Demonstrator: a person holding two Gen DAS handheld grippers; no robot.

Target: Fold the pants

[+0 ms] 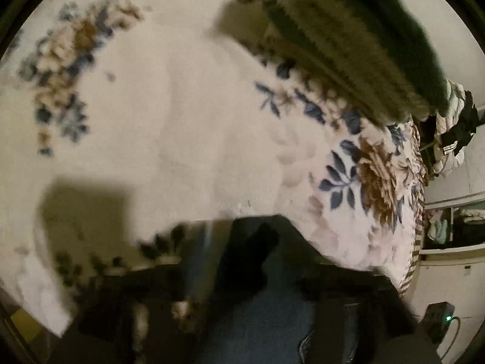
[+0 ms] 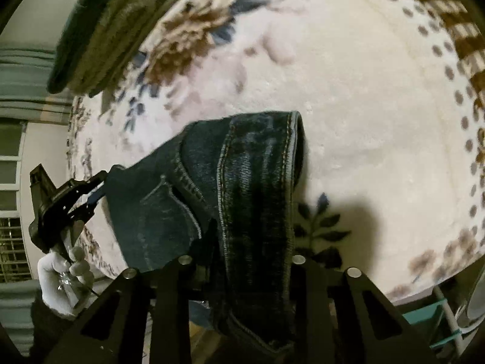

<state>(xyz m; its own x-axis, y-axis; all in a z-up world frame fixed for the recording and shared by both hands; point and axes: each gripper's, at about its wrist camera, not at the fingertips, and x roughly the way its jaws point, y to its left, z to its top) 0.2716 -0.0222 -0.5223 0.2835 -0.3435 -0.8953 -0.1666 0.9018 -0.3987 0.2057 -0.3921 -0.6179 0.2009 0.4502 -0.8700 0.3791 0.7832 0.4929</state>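
Note:
Dark blue jeans (image 2: 236,188) hang lifted above a cream floral blanket (image 2: 363,106). My right gripper (image 2: 242,270) is shut on the jeans' waistband, which drapes over and between its fingers. My left gripper (image 2: 100,188) shows at the left of the right wrist view, held by a white-gloved hand (image 2: 63,276), and is shut on the other side of the jeans. In the left wrist view the jeans (image 1: 266,303) fill the bottom and hide that gripper's fingers; the view is blurred.
A folded green and olive towel (image 1: 363,45) lies at the far side of the blanket (image 1: 182,121); it also shows in the right wrist view (image 2: 103,30). The bed's edge, clothes (image 1: 454,127) and a wall lie to the right.

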